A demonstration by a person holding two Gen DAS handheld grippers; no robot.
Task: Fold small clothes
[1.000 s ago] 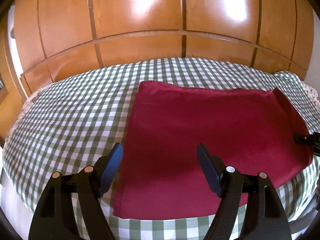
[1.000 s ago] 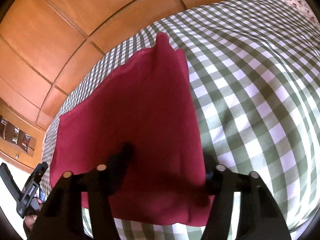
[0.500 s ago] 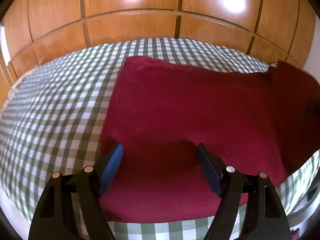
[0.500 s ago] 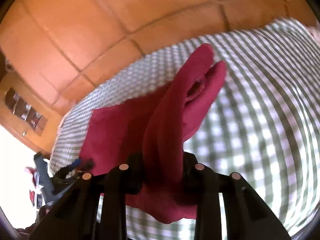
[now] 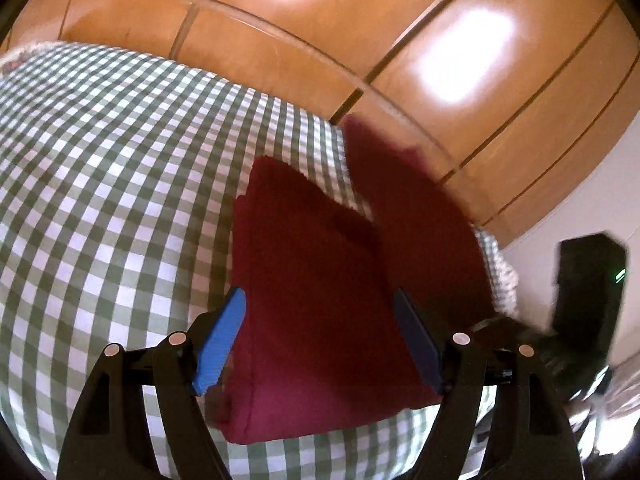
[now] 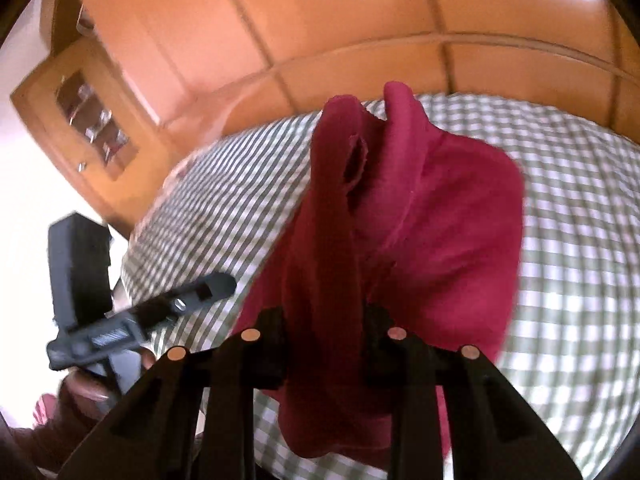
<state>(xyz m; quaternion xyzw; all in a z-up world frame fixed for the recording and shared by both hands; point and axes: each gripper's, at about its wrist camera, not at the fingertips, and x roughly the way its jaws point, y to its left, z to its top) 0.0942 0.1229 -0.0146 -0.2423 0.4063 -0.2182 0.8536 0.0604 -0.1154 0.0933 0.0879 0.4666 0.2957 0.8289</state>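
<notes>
A dark red cloth lies on the green checked cover, its right part lifted and doubled over. In the right wrist view my right gripper is shut on a bunched fold of the red cloth, holding it up off the checked cover. My left gripper hovers over the near left part of the cloth. Its blue pads stand wide and are opening, and they press on nothing. The right wrist view also shows the left gripper, at the left and blurred.
Glossy wooden panels rise right behind the covered surface. A wooden cabinet with glass fronts stands at the far left. A hand grips the left tool. The right tool's black body shows at the right edge, past the cover's edge.
My right gripper closed on the cloth's right edge, lifted it and swung it over toward the left. The left gripper rolled and slid along the cloth's near left side.
</notes>
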